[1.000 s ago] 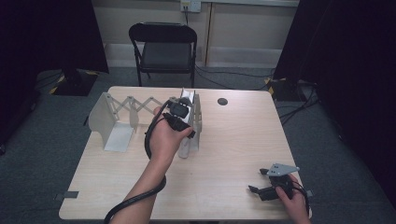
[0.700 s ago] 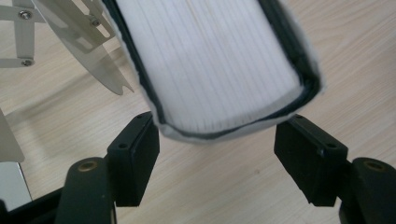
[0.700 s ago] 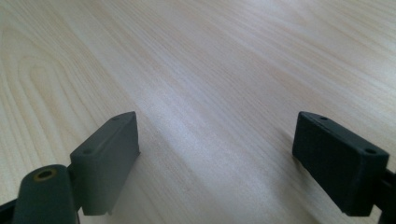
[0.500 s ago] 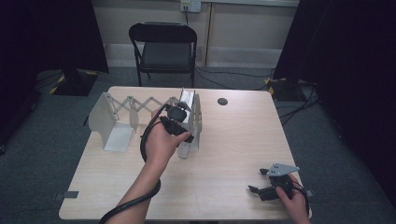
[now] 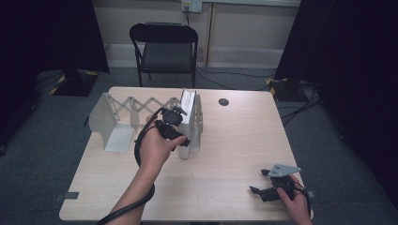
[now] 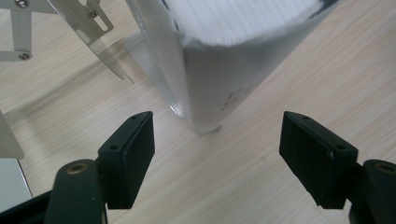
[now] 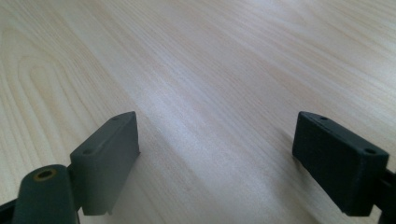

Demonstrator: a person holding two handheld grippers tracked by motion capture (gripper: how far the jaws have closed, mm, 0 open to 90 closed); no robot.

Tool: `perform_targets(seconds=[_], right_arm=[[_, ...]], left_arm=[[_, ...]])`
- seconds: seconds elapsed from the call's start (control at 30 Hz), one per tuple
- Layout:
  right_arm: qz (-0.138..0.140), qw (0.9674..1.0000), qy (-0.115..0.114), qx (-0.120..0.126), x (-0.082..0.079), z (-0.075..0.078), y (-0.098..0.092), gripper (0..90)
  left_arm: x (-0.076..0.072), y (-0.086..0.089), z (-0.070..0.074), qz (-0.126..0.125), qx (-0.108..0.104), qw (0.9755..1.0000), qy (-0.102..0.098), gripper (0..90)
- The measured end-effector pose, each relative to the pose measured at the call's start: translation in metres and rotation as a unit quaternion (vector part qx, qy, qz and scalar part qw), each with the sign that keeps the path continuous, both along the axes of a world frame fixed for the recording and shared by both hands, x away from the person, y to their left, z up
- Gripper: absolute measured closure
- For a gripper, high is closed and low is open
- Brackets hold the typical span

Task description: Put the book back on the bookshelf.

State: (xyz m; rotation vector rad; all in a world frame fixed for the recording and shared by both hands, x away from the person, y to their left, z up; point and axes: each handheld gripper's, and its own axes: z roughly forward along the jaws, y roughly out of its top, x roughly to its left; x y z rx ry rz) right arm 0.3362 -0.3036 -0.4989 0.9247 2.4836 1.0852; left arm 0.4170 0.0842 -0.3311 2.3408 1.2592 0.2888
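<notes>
Left to right across the wooden table (image 5: 225,140). At far left stands an expandable metal book rack (image 5: 123,112): an L-shaped end plate, a scissor-lattice bar, and a second upright plate (image 5: 199,117) near the middle. A book (image 5: 187,104) with a pale, glossy cover, or possibly a sleeved notebook since its spine is blurred in my left gripper view, stands upright against that second plate, lined pages uppermost. My left gripper (image 5: 174,127) hovers just before the book's lower corner (image 6: 205,107); its jaws are spread wide, straddling the corner without touching it. My right gripper (image 5: 267,185) rests low at the near right edge, well apart from the rack, its jaws likewise spread over bare wood. Risk: closing on the slick corner alone could let the cover slip, or tip the book off its support, and a push may slide the light rack.
</notes>
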Motion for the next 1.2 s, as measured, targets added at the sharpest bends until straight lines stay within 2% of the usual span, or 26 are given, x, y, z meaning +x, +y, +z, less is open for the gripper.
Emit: perform_targets(seconds=[0.2,0.53,0.67,0.9,1.2], right_arm=[[0.000,1.0000,0.000,0.000,0.000,0.000,0.000,14.4],[0.001,1.0000,0.000,0.000,0.000,0.000,0.000,14.4],[0.001,1.0000,0.000,0.000,0.000,0.000,0.000,14.4],[0.000,1.0000,0.000,0.000,0.000,0.000,0.000,14.4],[0.001,1.0000,0.000,0.000,0.000,0.000,0.000,14.4]], left_arm=[[-0.003,0.007,-0.002,-0.005,-0.007,1.0000,-0.004,25.9],[-0.008,0.018,-0.007,-0.007,-0.019,0.9998,0.000,23.4],[-0.011,0.024,-0.010,0.001,-0.032,0.9995,0.004,22.7],[-0.013,0.032,-0.017,0.007,-0.041,0.9991,0.010,20.7],[-0.018,0.039,-0.024,0.007,-0.043,0.9990,0.009,21.4]])
